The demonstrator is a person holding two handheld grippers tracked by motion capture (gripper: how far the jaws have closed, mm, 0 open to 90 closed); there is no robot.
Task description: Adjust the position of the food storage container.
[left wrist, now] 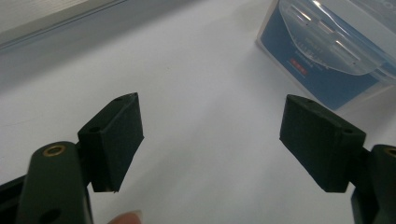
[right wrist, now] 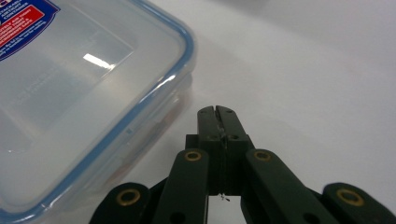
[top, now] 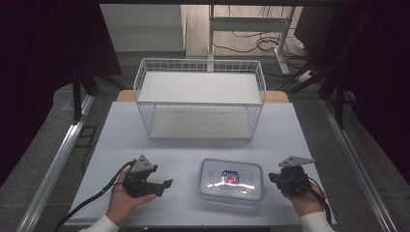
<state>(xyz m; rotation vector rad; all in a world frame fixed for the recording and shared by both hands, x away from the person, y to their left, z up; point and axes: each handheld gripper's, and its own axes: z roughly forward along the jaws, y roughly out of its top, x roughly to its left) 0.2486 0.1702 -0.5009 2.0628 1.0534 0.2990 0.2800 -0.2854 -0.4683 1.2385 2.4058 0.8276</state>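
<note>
A clear plastic food box with a blue-rimmed lid and a red and blue label lies flat on the white table, near the front edge. My left gripper rests to its left, jaws open and empty, pointing at the box. In the left gripper view the two black pads stand wide apart over bare table. My right gripper sits just off the box's right end, jaws shut with nothing between them. In the right gripper view its tips lie close beside the box's corner, apart from it.
A white wire basket stands at the back middle of the table. Metal rails run along both sides. Behind the table, cables lie on the floor around a desk leg.
</note>
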